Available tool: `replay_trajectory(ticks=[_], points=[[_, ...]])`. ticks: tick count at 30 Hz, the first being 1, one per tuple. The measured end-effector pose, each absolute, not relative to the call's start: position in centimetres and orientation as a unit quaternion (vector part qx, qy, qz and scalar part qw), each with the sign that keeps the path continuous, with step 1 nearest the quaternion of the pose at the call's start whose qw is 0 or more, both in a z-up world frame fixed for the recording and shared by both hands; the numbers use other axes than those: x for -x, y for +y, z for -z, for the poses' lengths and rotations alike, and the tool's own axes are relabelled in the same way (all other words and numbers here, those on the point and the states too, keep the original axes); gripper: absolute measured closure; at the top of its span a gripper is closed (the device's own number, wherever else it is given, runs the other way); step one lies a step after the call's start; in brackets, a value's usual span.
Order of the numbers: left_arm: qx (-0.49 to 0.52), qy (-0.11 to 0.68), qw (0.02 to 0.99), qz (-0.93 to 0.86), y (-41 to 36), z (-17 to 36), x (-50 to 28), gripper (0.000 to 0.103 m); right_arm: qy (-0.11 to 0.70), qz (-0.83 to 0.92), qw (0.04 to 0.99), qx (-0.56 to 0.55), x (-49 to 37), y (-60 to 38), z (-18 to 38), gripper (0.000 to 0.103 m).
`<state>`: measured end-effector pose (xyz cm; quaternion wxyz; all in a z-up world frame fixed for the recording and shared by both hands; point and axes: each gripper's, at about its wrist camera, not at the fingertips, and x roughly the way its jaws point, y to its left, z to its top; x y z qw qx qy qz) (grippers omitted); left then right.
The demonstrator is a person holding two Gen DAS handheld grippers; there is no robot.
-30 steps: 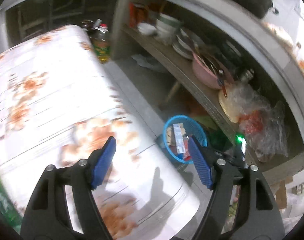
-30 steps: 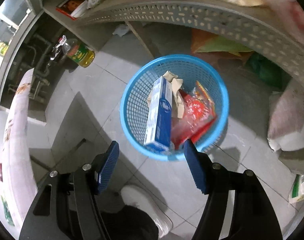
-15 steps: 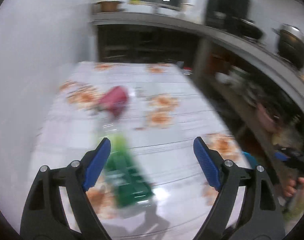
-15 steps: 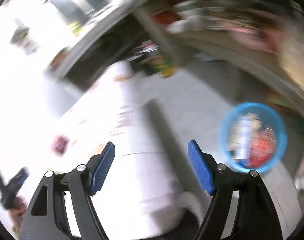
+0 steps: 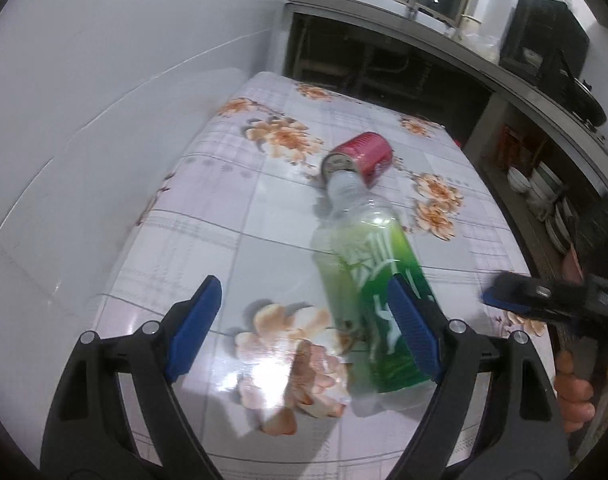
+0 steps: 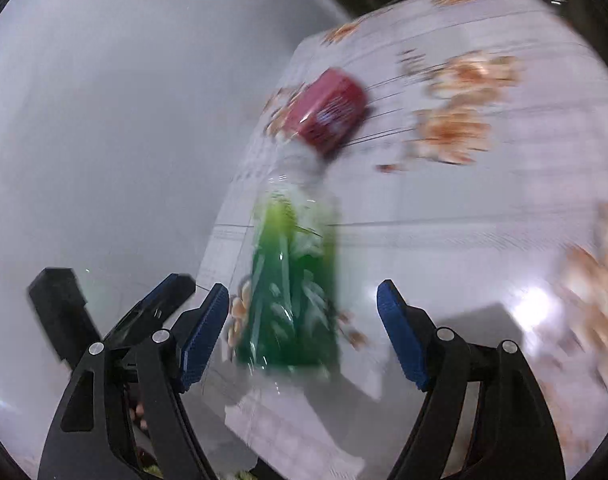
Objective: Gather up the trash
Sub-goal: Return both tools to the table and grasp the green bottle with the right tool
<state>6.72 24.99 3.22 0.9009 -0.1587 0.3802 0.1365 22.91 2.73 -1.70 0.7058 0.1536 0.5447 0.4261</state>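
Kitchen walls of pale, glossy tile close in at nine o'clock, and a dark counter with a tap and a black appliance runs along twelve to three in our left wrist view. Below us lies the tabletop (image 5: pixel 231 216), covered in a shiny plastic cloth printed with thin grey checks and peach-orange blossoms.

On it we see a plastic bottle (image 5: pixel 368 276) lying on its side: clear, ribbed shoulders, a white cap, and a green wrap label bearing white characters too smeared for us to read. Its cap points to twelve o'clock and sits right at a red drink can (image 5: pixel 362 156), also on its side, silver end toward us. We cannot tell whether cap and can touch; the can's white lettering is illegible.

Our left claw (image 5: pixel 306 330) stands wide apart, empty, its ribbed blue pads over the cloth, the bottle's lower half partly behind the right-hand pad. Our right claw (image 6: pixel 304 330) is likewise spread, the blurred bottle (image 6: pixel 293 280) showing between its blue pads without contact. The can (image 6: pixel 328 110) lies at twelve o'clock from it. A hand (image 5: pixel 576 388) grips that claw's black handle at four o'clock.
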Motion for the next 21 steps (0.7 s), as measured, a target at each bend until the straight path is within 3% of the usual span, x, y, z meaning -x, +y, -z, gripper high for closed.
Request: replay_trajectory(ticks=[6,8,10,21], points=[[0.168,0.382,0.897,-0.148,26.4,-2.8,-6.1,0.023,0.572,-0.419,0.698,-0.099,-24.3,9.0,3.6,0.029],[0.169,0.382,0.896,-0.15,26.8,-2.6,-5.9,0.023,0.576,-0.42,0.695,-0.092,-24.2,9.9,4.0,0.034],[0.171,0.385,0.895,-0.15,27.0,-2.4,-5.8,0.023,0.582,-0.423,0.689,-0.088,-24.1,10.3,4.2,0.047],[0.158,0.385,0.901,-0.12,25.9,-3.2,-8.8,0.022,0.575,-0.427,0.695,-0.07,-21.1,5.4,4.1,0.047]])
